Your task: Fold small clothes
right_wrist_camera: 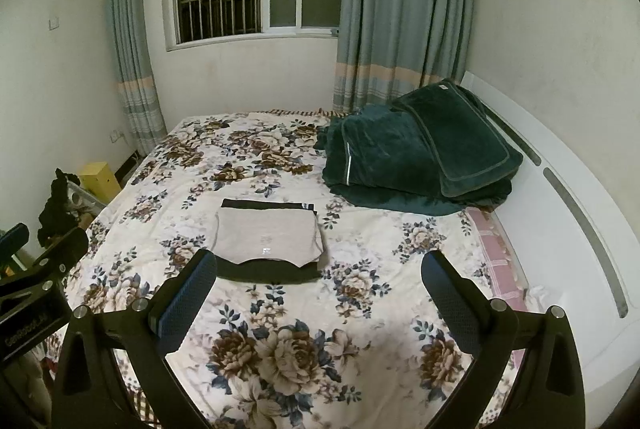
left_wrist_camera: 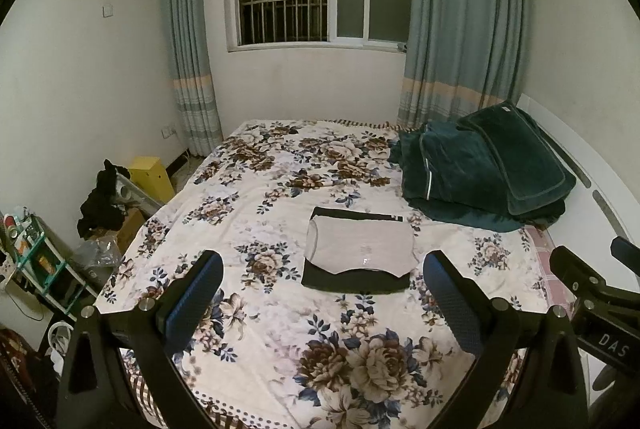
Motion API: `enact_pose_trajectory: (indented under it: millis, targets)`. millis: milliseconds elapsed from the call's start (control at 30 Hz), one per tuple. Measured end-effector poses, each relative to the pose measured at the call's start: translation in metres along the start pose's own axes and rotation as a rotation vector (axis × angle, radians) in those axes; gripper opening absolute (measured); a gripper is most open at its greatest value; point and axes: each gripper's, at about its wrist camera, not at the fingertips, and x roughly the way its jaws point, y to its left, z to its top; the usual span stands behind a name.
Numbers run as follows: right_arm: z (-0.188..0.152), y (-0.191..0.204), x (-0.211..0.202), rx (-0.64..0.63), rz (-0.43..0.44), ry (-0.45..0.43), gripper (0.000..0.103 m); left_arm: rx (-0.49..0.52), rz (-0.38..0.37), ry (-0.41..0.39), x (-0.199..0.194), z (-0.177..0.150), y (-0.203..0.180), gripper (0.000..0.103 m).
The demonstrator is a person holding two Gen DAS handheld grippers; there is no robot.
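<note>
A folded grey garment point(left_wrist_camera: 360, 249) lies on top of a folded black garment point(left_wrist_camera: 352, 279) in the middle of the floral bed sheet point(left_wrist_camera: 280, 329). Both also show in the right wrist view, the grey one point(right_wrist_camera: 268, 235) on the black one point(right_wrist_camera: 272, 273). My left gripper point(left_wrist_camera: 322, 265) is open and empty, held above the bed short of the pile. My right gripper point(right_wrist_camera: 320, 265) is open and empty, to the right of the pile. Part of the right gripper shows at the right edge of the left view point(left_wrist_camera: 592, 293).
A dark green folded blanket and pillow point(left_wrist_camera: 484, 169) lie at the far right of the bed by the white headboard point(right_wrist_camera: 560, 209). Left of the bed stand a yellow box point(left_wrist_camera: 152, 177), dark clothes point(left_wrist_camera: 100, 205) and a cluttered shelf point(left_wrist_camera: 36, 253). A window with curtains is behind.
</note>
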Motion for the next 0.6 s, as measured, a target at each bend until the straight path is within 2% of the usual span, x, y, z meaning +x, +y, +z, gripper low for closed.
enact_pose_trajectory:
  millis: [600]
  targets:
    - [0.0013, 0.0021, -0.0013, 0.006, -0.001, -0.003, 0.103, -0.005, 0.01, -0.008, -0.0053, 0.0025, 0.0002, 0.102]
